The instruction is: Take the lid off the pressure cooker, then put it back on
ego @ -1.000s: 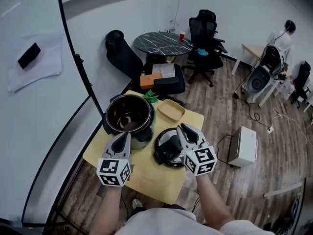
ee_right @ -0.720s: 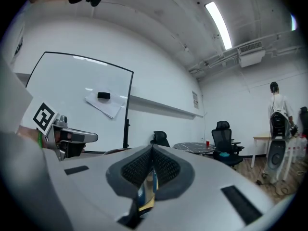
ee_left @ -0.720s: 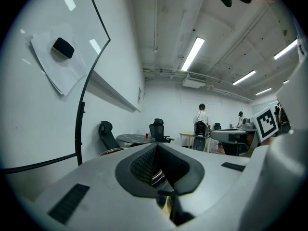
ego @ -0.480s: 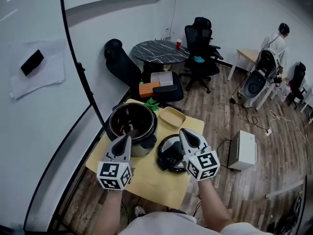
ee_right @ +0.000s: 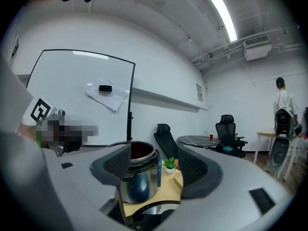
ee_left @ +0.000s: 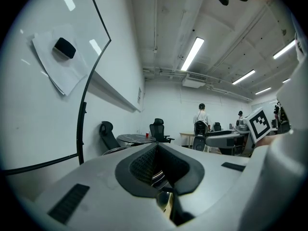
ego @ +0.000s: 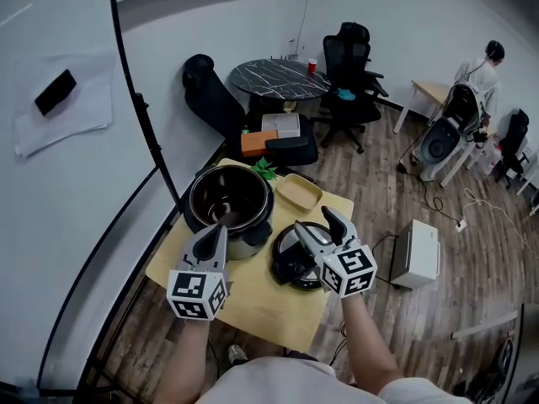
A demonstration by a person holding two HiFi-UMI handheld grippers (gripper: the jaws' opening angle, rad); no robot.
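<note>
The pressure cooker [ego: 227, 199] stands uncovered at the back left of the yellow table [ego: 269, 305]. Its black-and-silver lid [ego: 289, 261] lies flat on the table to the cooker's right. My right gripper [ego: 316, 225] hovers open just above the lid's far side, with nothing between its fingers. In the right gripper view the cooker [ee_right: 137, 182] shows between the spread jaws [ee_right: 154, 170] and the lid [ee_right: 154, 211] lies below them. My left gripper [ego: 217, 231] is shut and points at the cooker's near rim; its own view [ee_left: 161, 177] shows only a sliver of the cooker.
A beige tray [ego: 295, 190] and a small green plant [ego: 263, 168] sit at the table's far edge. Beyond are a round marble table [ego: 278, 76] and black office chairs [ego: 349, 74]. A white box [ego: 421, 251] stands on the floor at right. A person [ego: 482, 66] is far off.
My right gripper's jaws have spread apart over the lid, which stays flat on the table. The left gripper has hardly moved.
</note>
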